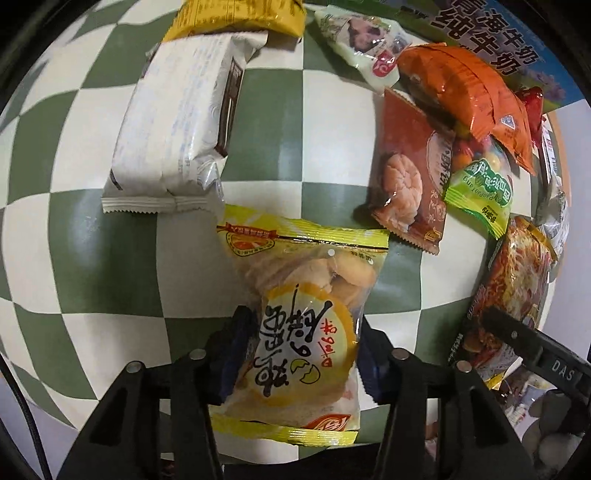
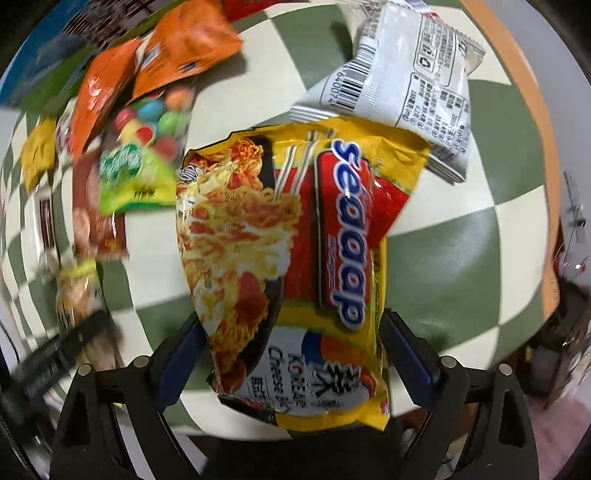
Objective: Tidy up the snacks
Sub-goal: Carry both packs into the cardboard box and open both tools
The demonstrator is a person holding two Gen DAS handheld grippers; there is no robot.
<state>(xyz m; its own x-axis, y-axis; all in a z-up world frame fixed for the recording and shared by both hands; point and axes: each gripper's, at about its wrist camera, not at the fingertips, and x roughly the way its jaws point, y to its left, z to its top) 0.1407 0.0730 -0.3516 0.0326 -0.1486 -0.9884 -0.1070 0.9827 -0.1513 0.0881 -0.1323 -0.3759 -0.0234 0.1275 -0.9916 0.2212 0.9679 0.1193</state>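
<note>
Left tongs (image 1: 301,354) closed on a clear-and-yellow plastic packet of egg biscuits (image 1: 303,295), blue pads (image 1: 236,354) pressing both its sides over the green-and-cream checked table (image 1: 92,258). Beyond that packet, a long white wrapped biscuit pack (image 1: 177,118) lying flat, a yellow bag (image 1: 240,14) touching its far end. Right of the biscuit packet, a heap: brown-red cookie sachet (image 1: 413,173), orange crinkled pouch (image 1: 465,92) on top, green-labelled clear bag of coloured candy balls (image 1: 480,184) beside it, pale green wrapped snack (image 1: 362,40) further off.

Right tongs (image 2: 291,354) gripping a yellow-and-red instant noodle packet (image 2: 295,258) between blue pads (image 2: 406,354), packet held just over the table. Beyond the noodle packet, touching its far edge, a white barcode-printed sachet (image 2: 413,81). Left of the noodle packet, the same candy bag and orange pouch, blurred.
</note>
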